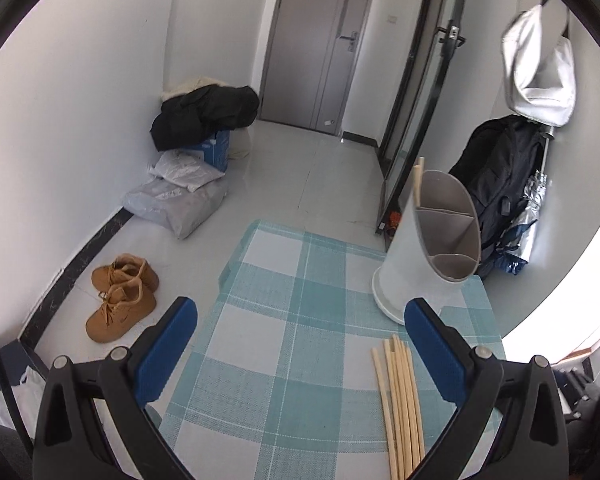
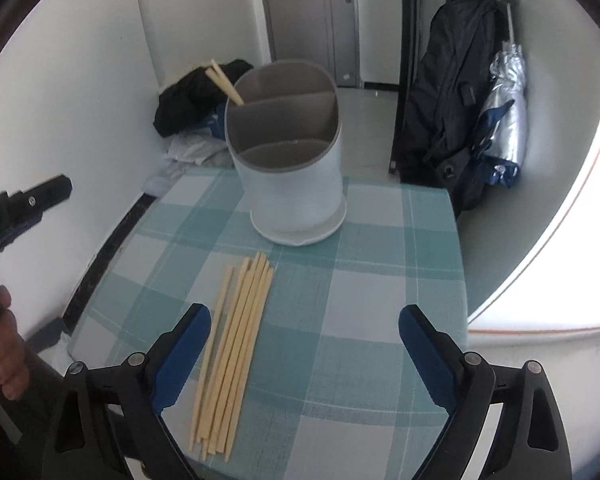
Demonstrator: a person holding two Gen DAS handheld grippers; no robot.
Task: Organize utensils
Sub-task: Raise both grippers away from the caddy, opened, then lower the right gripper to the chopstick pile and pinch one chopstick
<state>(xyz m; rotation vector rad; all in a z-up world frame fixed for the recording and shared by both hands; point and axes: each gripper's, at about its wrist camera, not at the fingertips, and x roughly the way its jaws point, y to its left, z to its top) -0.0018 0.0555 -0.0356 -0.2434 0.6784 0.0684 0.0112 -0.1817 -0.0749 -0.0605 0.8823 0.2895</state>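
Note:
Several wooden chopsticks (image 2: 232,356) lie side by side on the teal checked tablecloth (image 2: 360,292); they also show in the left wrist view (image 1: 400,400). A white utensil holder (image 2: 292,188) with grey divided compartments stands behind them, with chopsticks (image 2: 224,82) standing in its far left compartment. The holder shows at the right in the left wrist view (image 1: 420,256). My right gripper (image 2: 304,356) is open and empty above the table, just right of the chopsticks. My left gripper (image 1: 300,352) is open and empty, left of the chopsticks.
The left gripper and the hand holding it (image 2: 4,344) show at the left edge of the right wrist view. On the floor are tan boots (image 1: 120,300), bags and a black coat (image 1: 204,116). A black backpack (image 2: 448,92) and folded umbrella (image 2: 504,108) are by the right wall.

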